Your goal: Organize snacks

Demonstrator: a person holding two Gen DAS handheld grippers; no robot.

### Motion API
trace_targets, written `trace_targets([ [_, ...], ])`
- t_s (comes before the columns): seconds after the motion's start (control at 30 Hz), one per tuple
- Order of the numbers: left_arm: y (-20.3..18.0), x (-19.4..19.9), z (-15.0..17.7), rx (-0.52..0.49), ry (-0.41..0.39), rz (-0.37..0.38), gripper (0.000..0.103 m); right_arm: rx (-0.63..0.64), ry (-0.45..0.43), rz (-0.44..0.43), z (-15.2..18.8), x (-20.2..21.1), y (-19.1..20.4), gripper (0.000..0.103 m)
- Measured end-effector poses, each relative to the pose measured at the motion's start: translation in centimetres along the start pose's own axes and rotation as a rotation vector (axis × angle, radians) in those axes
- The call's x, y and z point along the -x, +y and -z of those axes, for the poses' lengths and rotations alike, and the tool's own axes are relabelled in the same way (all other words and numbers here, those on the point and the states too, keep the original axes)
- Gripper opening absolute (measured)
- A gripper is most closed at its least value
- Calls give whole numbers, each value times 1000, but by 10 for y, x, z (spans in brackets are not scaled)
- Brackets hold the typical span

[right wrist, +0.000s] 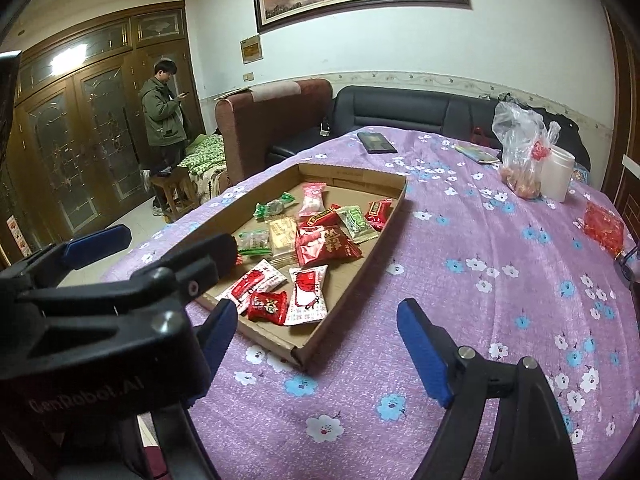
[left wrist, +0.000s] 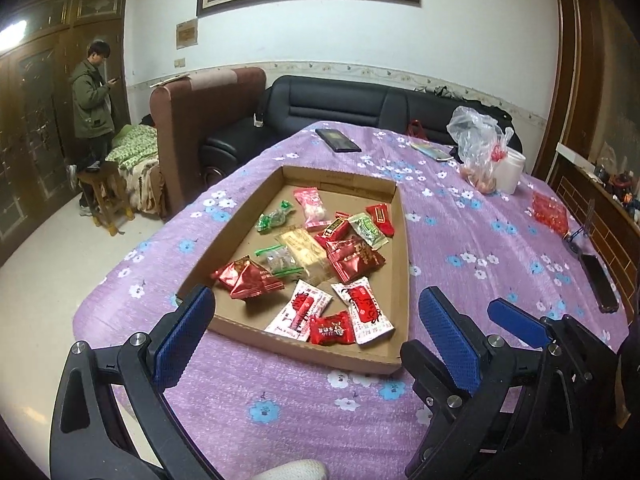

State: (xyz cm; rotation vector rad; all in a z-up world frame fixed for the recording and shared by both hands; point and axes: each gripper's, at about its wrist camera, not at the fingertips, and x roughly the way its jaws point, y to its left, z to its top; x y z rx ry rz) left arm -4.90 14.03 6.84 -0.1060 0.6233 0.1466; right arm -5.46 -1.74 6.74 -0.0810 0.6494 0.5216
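A flat cardboard tray is seen on the bench, which is covered with a purple cloth with small flowers. The snacks are all spread inside the tray. Among them, a shiny red packet is seen at the near left, a small red candy at the near edge, white packets with red print beside it, a big red bag in the middle, and green wrapped candies farther back.

The left hand-held gripper is held wide, with nothing between its blue pads. It is pointed down at the near end of the tray. The right hand-held gripper is also held wide and nothing is gripped by it. It is held over the cloth just beside the near corner of the tray.

A clear plastic bag and a white cup are seen at the far side of the bench, touching each other. A dark phone is laid near the far edge. A person in a green coat is seen standing well apart by the wooden doors.
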Motion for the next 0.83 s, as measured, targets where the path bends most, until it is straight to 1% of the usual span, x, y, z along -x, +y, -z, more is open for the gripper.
trace_targets([
  [0.23,-2,-11,0,-1,25,0,102,-1,21,-7,0,-10,-3,84],
  [0.47,-8,-15,2,-22,29,-5,102,-13,31,-16,0,-14,-6,84],
  [0.67,-11,-21,2,-22,54,18,102,-51,39,-15,-2,-16,-18,84],
  [0.73,-12,-22,1,-13,62,26,102,-62,40,5,-3,-15,-23,84],
  [0.83,-16,-23,0,-26,60,15,102,-57,36,19,-4,-15,-26,84],
])
